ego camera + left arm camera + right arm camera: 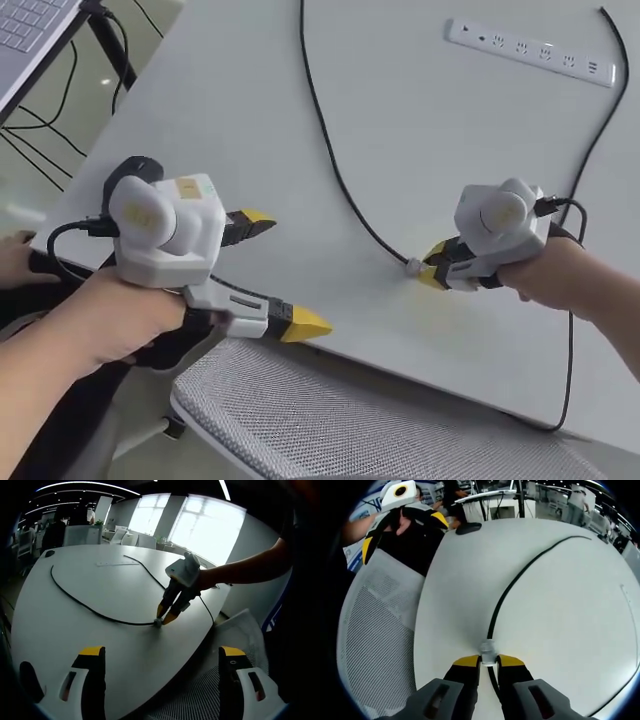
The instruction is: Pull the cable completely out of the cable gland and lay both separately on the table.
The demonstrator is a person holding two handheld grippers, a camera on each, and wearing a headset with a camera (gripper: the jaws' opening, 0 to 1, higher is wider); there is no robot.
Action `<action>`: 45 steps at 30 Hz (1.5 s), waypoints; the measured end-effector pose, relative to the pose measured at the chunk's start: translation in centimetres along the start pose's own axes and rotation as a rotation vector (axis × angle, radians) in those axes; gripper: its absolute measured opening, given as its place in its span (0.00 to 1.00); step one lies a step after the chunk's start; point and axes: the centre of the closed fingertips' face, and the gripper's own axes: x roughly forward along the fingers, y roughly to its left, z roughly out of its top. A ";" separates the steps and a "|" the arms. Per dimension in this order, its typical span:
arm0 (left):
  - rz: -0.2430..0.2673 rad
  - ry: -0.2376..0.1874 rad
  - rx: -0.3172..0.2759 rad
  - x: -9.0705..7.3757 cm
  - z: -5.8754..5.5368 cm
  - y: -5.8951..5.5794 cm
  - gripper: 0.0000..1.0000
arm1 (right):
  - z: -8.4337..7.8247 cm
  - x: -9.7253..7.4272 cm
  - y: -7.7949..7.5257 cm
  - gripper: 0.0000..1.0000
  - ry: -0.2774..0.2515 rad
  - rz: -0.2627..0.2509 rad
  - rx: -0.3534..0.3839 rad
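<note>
Gripping the cable gland [487,651], seemingly — right gripper [488,660]; left gripper [162,651] — spread wide.

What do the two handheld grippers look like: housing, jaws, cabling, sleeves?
Both the left gripper and right gripper have white, blocky housings with a rounded dome, dark jaws tipped in yellow, and a black lead plugged in at the back. Both forearms are bare.
</note>
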 end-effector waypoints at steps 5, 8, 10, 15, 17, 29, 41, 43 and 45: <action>-0.001 -0.004 -0.004 0.0 0.1 -0.1 0.93 | 0.0 0.0 0.0 0.09 -0.001 0.002 0.000; -0.002 -0.006 -0.004 0.0 0.1 0.0 0.93 | 0.1 0.0 0.0 0.08 0.001 -0.009 -0.002; -0.002 -0.007 -0.002 0.0 0.2 0.0 0.93 | 0.0 0.0 -0.1 0.08 0.004 -0.022 0.003; -0.009 -0.012 0.006 0.2 0.4 -0.2 0.93 | 0.5 -0.6 0.2 0.07 -0.007 -0.020 0.028; -0.011 -0.015 0.009 0.3 0.6 -0.2 0.93 | 0.7 -1.0 0.4 0.07 -0.013 -0.019 0.035; -0.046 -0.036 0.056 0.8 2.4 -0.9 0.93 | 2.4 -3.3 1.4 0.07 -0.026 -0.025 0.023; -0.095 -0.033 0.095 1.8 3.7 -2.0 0.90 | 3.6 -5.2 2.4 0.07 -0.043 -0.023 0.039; -0.103 -0.033 0.107 2.0 4.0 -2.3 0.90 | 3.9 -5.7 2.6 0.07 -0.053 -0.022 0.050; -0.108 -0.033 0.112 2.2 4.3 -2.5 0.90 | 4.4 -6.2 3.0 0.07 -0.062 -0.021 0.054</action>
